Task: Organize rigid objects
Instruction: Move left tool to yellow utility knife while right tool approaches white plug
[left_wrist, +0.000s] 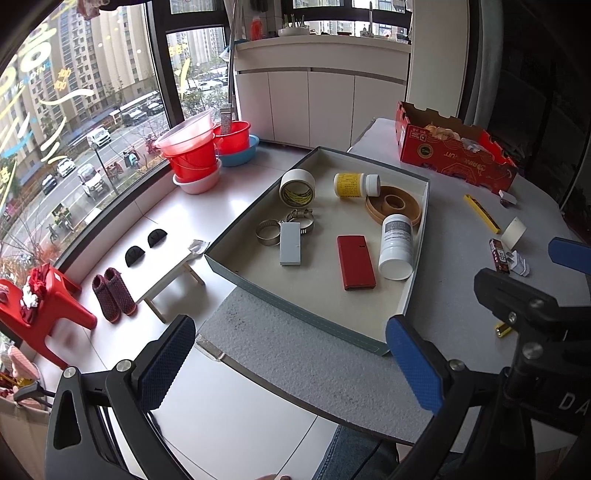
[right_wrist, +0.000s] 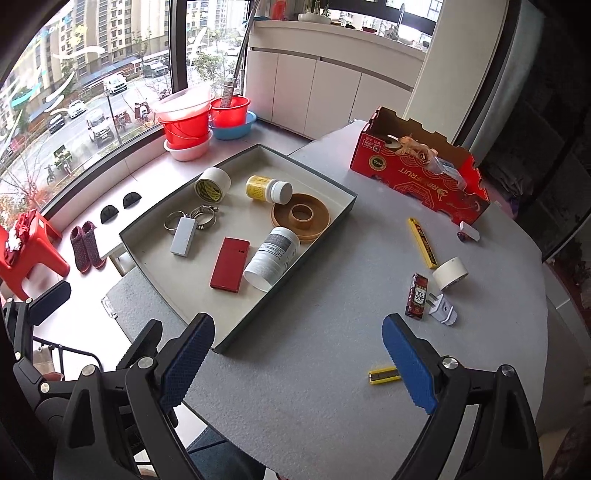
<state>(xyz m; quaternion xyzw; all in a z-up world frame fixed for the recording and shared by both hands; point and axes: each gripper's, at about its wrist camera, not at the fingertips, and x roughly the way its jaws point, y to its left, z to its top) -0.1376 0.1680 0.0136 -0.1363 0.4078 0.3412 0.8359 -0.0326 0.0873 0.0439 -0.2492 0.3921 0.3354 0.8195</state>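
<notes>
Sitting on the grey table (right_wrist: 332, 314), the shallow tray (right_wrist: 166, 291) serves as the landmark, and both grippers hover on its near side. The left gripper (left_wrist: 291, 365) has its jaws spread wide with nothing between them, hanging over the tray's near edge. Inside the tray, at its far left, a tape roll (right_wrist: 213, 184) stands on edge; nearer from it lie hose clamps (right_wrist: 192, 218) and a grey block (right_wrist: 183, 236). Toward the tray's middle are a red case (right_wrist: 229, 264) and, at the far side, a yellow bottle (right_wrist: 267, 189) on its side. Along the tray's right wall a brown ring (right_wrist: 301, 218) lies flat, with a white bottle (right_wrist: 271, 256) tipped over just in front of it.

The right gripper (right_wrist: 299, 365) is likewise open and empty, hanging over bare table right of the tray's near corner. Right of the tray, loose on the table, lie a small yellow piece (right_wrist: 384, 376) beside the gripper's right finger, a yellow cutter (right_wrist: 421, 242), a dark red packet (right_wrist: 417, 295) touching a white plug (right_wrist: 443, 308), and a white tape roll (right_wrist: 450, 273). Beyond them stands a red carton (right_wrist: 417, 177).
</notes>
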